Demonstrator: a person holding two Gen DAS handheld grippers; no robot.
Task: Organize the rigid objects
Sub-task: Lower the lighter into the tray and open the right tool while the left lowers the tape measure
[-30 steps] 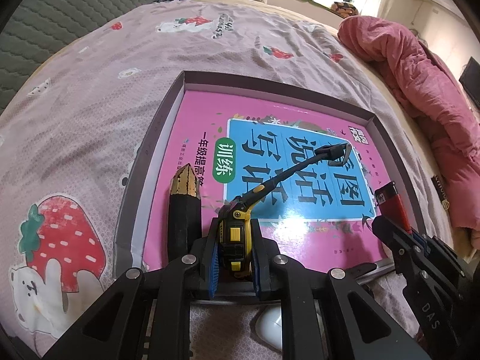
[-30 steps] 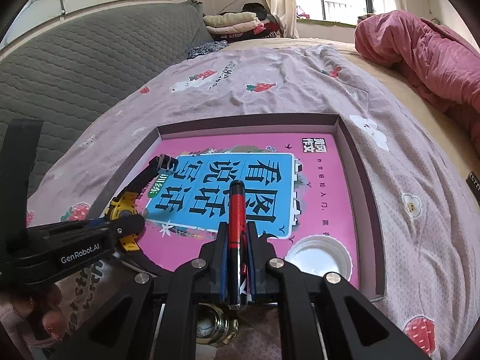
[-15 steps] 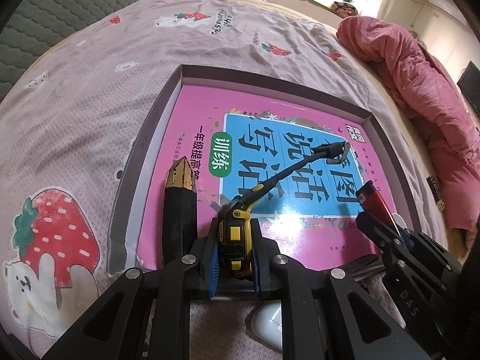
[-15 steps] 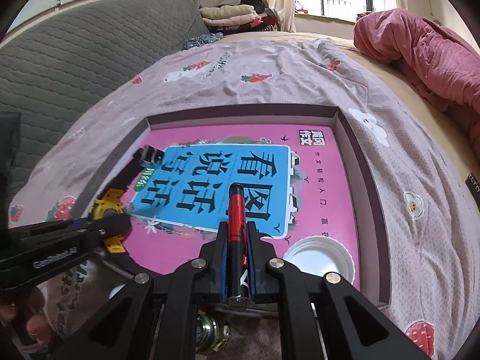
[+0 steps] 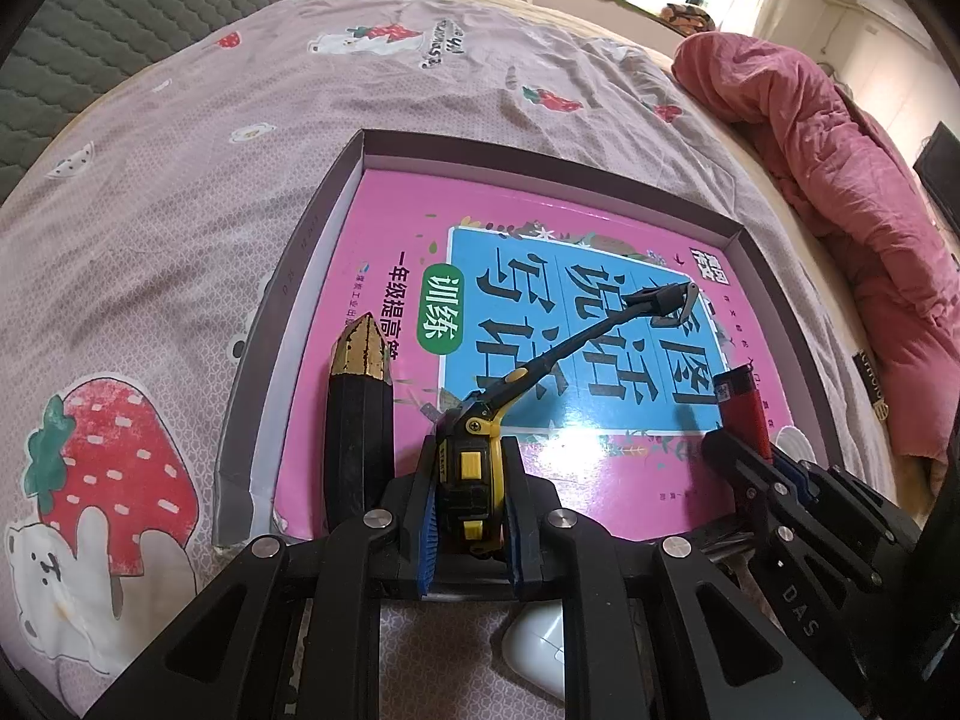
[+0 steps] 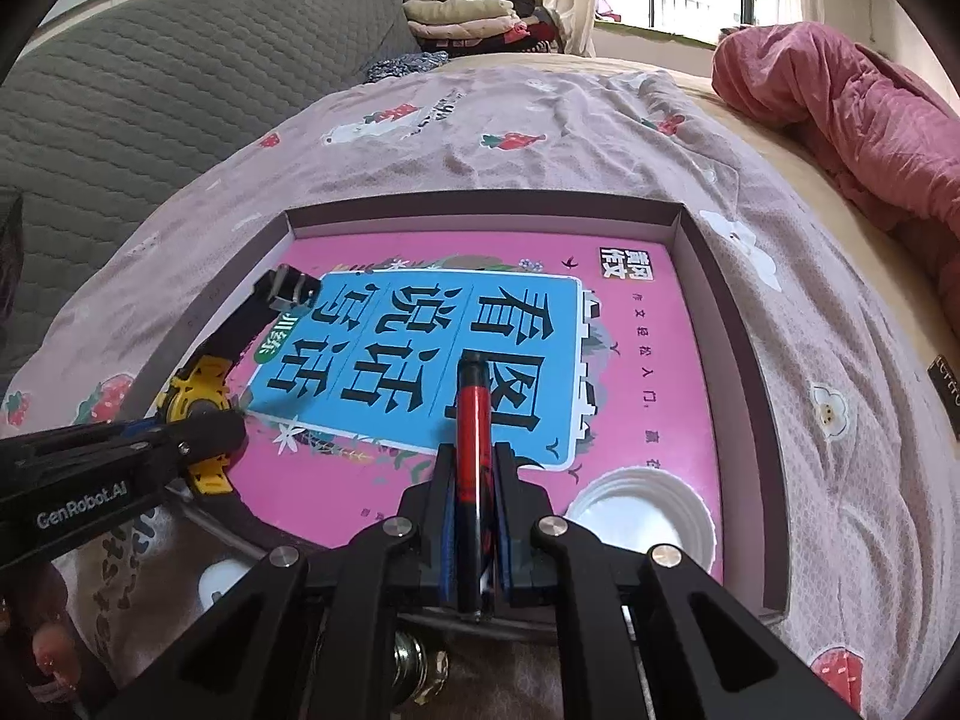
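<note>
Left wrist view, box (image 5: 312,228) holding pink book (image 5: 384,228), left gripper (image 5: 469,498) clamping tape measure (image 5: 465,468).

right gripper (image 5: 741,450) with lighter (image 5: 744,399) nudged further over box (image 5: 288,300)

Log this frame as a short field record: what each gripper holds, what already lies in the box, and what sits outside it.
left gripper: shut on yellow-and-black tape measure, its black strap hanging over the book
right gripper: shut on red lighter
container: shallow dark box on the strawberry-print bedspread
in box: pink book, white lid, black-and-gold object
outside box, near edge: white mouse, metal object
background: pink quilt, grey headboard
</note>
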